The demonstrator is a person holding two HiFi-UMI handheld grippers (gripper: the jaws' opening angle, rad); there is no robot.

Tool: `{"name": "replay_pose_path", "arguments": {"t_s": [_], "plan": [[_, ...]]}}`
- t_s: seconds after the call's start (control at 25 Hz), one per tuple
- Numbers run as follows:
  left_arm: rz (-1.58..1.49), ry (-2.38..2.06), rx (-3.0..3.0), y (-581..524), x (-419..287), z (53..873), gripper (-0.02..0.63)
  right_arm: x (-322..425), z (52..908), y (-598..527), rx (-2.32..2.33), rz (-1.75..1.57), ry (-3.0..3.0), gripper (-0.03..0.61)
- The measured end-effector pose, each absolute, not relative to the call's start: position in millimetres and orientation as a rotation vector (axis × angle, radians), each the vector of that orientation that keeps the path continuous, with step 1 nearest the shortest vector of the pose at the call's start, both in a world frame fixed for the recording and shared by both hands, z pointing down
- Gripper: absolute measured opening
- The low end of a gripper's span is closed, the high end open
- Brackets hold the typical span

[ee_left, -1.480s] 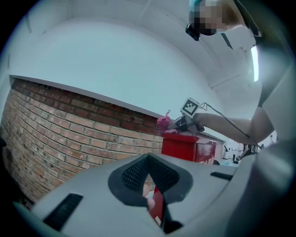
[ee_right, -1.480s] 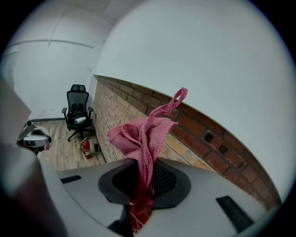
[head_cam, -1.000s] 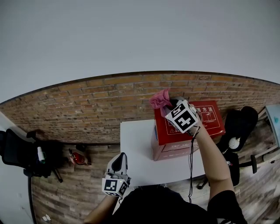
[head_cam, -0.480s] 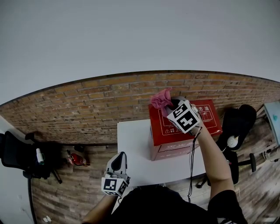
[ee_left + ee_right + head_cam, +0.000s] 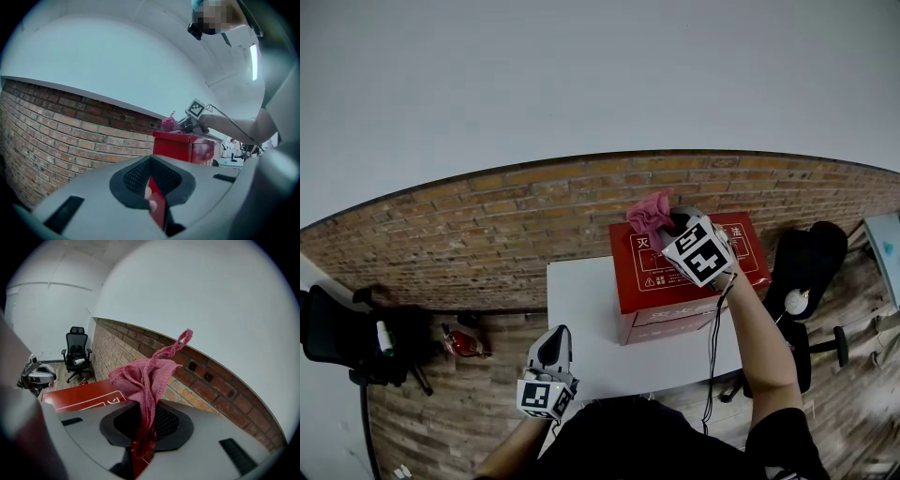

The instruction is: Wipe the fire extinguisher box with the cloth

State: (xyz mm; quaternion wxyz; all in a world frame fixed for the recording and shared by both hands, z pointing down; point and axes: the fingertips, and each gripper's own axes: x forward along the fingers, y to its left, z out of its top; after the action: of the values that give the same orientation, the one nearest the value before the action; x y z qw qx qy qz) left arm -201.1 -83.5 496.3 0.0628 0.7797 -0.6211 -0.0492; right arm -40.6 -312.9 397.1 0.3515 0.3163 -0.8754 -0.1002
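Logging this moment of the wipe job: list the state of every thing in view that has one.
fire extinguisher box, closed, upright on the white table.
right gripper, shut on the pink cloth.
pink cloth, bunched, held at the back edge of the box's top; contact unclear.
left gripper, shut, empty, held low, away from the box.

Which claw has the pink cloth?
The right claw, up over the red box, is shut on the cloth. The left claw, low by the table, holds nothing.
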Motion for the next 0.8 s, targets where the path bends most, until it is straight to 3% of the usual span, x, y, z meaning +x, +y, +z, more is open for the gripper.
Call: {"name": "replay_pose_path", "arguments": {"t_s": [0.8], "plan": [[-0.145,-1.861,2.351,-93,-180,501,0.034,14,398,-334,0.89,-0.241,-2.241,0.067]]}}
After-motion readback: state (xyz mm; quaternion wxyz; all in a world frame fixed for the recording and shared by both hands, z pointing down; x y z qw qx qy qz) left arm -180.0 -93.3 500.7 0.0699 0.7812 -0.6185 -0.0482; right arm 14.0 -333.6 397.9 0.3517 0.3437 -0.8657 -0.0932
